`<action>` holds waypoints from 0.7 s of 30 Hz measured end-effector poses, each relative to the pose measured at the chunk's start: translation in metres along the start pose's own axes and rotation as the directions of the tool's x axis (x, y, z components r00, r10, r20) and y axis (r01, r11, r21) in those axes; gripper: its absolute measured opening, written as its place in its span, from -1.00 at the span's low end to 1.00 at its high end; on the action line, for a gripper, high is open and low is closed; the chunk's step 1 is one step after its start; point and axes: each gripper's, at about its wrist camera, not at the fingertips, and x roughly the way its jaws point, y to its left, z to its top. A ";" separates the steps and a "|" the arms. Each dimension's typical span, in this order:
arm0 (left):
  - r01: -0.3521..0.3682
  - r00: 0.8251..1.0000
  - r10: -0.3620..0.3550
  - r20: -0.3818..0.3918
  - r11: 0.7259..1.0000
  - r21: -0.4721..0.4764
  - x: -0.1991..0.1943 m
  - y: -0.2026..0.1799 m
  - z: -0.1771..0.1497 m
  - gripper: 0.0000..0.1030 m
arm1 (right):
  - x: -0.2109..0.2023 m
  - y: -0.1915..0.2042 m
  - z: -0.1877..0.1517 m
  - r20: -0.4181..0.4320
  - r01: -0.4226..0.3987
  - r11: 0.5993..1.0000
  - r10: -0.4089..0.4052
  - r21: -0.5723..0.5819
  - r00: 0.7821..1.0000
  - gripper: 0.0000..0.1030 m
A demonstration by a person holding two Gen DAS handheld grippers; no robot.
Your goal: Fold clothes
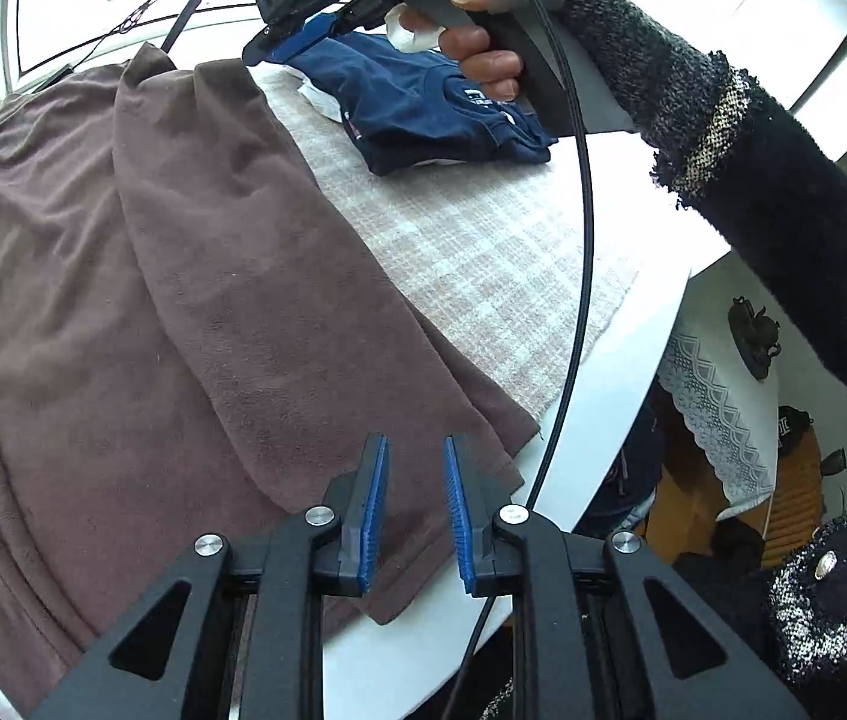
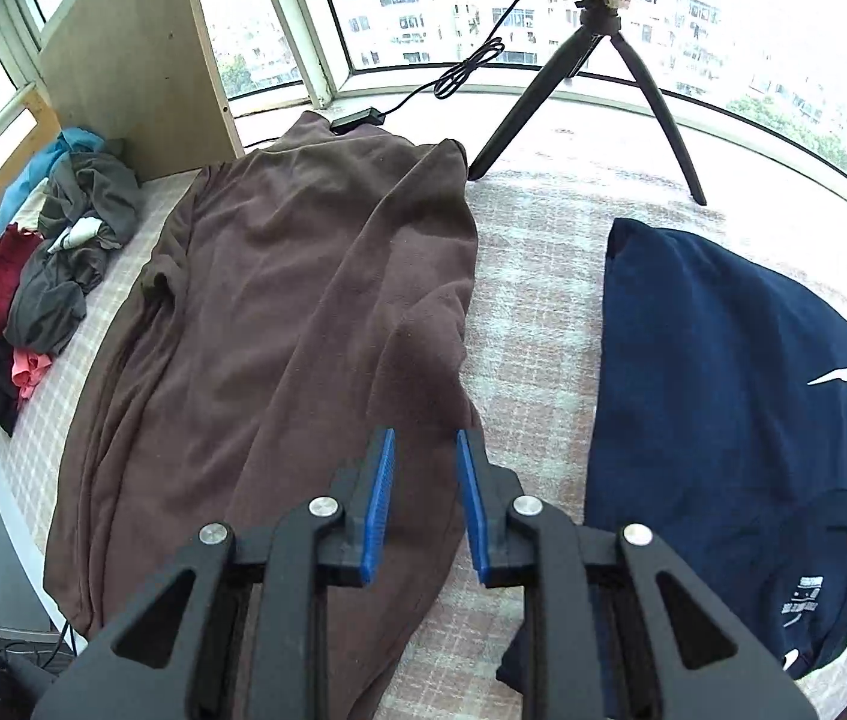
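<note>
Brown garment (image 2: 279,324) lies spread lengthwise on the checked cloth (image 2: 531,312) covering the tabletop (image 1: 615,372), one side folded in over the middle, wrinkled. All places given relative to this garment.

Left gripper (image 1: 416,507) hovers over its near corner by the tabletop edge, blue-padded fingers (image 1: 372,516) narrowly parted, nothing between them. Right gripper (image 2: 423,504) hovers over its near right edge, fingers (image 2: 380,510) likewise a narrow gap, holding nothing. In the left wrist view the right gripper is seen from outside, beyond the garment's far end, gripped by the person's right hand (image 1: 486,42); its fingers can't be read there.

Folded navy shirt (image 2: 735,420) with a white swoosh lies to the right of the garment, apart from it, checked cloth showing between. Pile of unfolded clothes (image 2: 45,258), grey, red, teal, pink, sits just beside its left edge, near a wooden panel (image 2: 129,54). Black tripod (image 2: 591,78) stands past its far end on the right, one foot near the garment's far corner. Small black adapter (image 2: 354,118) with cable touches the far end, by the window (image 2: 423,6).
</note>
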 end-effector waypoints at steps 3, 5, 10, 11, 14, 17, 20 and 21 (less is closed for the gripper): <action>-0.072 0.996 0.071 -0.060 0.997 -0.010 0.021 0.013 0.001 -0.64 | 0.036 -0.002 0.007 -0.068 0.014 0.999 -0.012 0.029 0.998 -0.58; -0.063 0.996 0.062 -0.061 0.998 -0.020 0.023 0.017 -0.003 -0.65 | 0.063 -0.013 0.003 -0.199 0.094 0.994 -0.081 0.055 0.977 -0.60; -0.034 0.997 0.030 -0.071 0.998 -0.048 0.017 0.025 -0.006 -0.65 | 0.019 -0.016 0.024 -0.073 -0.078 0.994 0.083 0.073 0.994 -0.59; -0.034 0.997 0.031 -0.074 0.998 -0.045 0.016 0.024 -0.006 -0.65 | 0.012 -0.011 0.031 -0.039 -0.086 0.995 0.088 0.047 0.995 -0.59; -0.037 0.996 0.034 -0.080 0.999 -0.033 0.016 0.022 -0.006 -0.65 | 0.027 0.006 0.052 -0.021 -0.014 1.000 0.013 -0.026 1.000 -0.59; -0.032 0.996 0.029 -0.082 0.999 -0.032 0.016 0.025 -0.009 -0.65 | 0.073 0.013 0.058 -0.098 0.003 0.997 -0.010 -0.074 0.995 -0.59; -0.027 0.997 0.022 -0.078 0.998 -0.064 0.008 0.031 -0.013 -0.65 | 0.089 0.014 0.055 -0.125 0.046 0.996 -0.056 -0.080 0.991 -0.56; -0.030 0.997 0.024 -0.073 0.997 -0.074 0.004 0.032 -0.015 -0.65 | 0.090 0.014 0.053 -0.134 0.048 0.996 -0.058 -0.074 0.989 -0.56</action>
